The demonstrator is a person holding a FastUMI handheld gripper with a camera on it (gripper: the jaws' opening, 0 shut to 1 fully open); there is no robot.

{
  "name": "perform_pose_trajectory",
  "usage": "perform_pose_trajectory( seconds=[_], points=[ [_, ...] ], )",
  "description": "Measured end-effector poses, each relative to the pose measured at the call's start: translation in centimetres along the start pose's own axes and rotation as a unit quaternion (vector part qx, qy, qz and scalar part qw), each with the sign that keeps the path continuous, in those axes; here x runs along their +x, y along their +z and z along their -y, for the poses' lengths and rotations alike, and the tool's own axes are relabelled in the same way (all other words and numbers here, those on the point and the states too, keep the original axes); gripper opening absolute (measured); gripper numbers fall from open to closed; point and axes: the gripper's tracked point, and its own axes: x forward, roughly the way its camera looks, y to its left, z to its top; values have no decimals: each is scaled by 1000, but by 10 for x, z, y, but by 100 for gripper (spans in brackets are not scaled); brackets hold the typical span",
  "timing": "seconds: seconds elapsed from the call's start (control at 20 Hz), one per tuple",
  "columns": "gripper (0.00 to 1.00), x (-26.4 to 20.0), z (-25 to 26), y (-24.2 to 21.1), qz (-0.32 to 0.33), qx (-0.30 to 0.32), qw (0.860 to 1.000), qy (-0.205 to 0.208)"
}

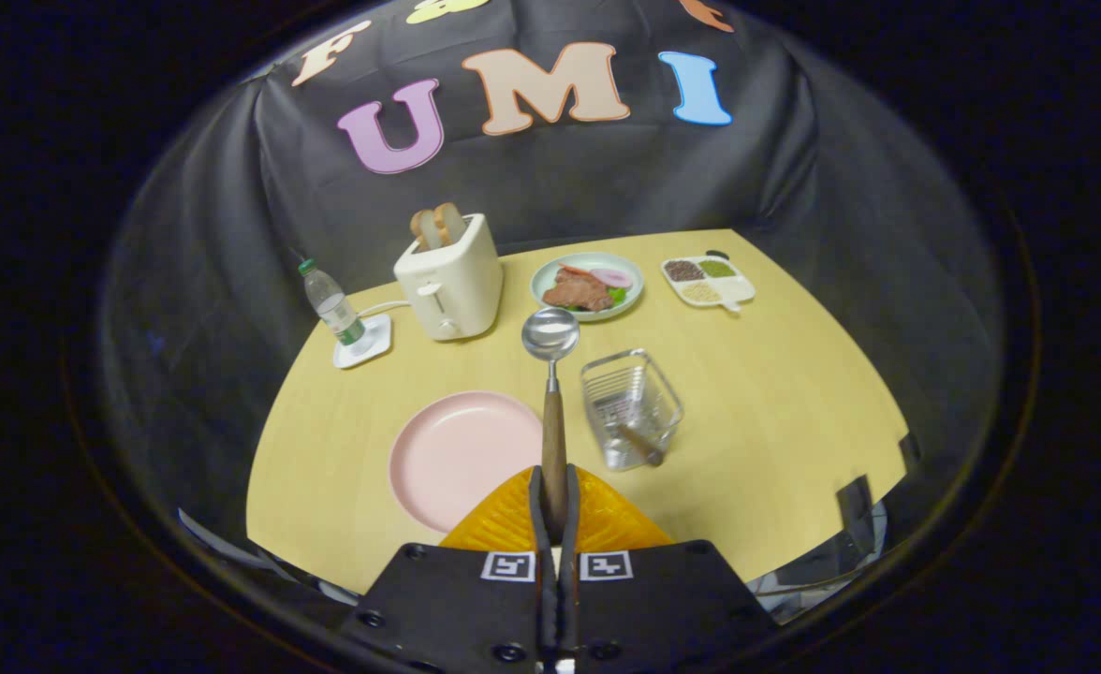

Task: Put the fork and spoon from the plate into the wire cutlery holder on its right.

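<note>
My gripper [553,510] is shut on the wooden handle of the spoon [551,374]. The spoon points straight ahead from the fingers, held above the table, its shiny round bowl out in front. Below and to the left of the fingers lies the pink plate [452,454], with nothing on it. To the right of the spoon stands the wire cutlery holder [631,407]. A wooden handle, seemingly the fork [642,444], leans inside it.
At the back of the yellow table [794,421] stand a cream toaster [449,276] with bread slices, a water bottle [333,309] on a white coaster, a green plate of food [588,285] and a white divided dish of grains [708,280].
</note>
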Motion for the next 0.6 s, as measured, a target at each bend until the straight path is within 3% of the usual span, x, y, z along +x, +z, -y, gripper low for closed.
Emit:
perform_pose_trajectory(
  seconds=[0.15, 0.3, 0.6],
  points=[
    [4, 3, 39, 18, -32, -35, 999, -10],
    [4, 8, 53, 22, -80, -42, 996, 10],
    [4, 24, 65, -10, -208, -141, 968, 24]
  ],
)
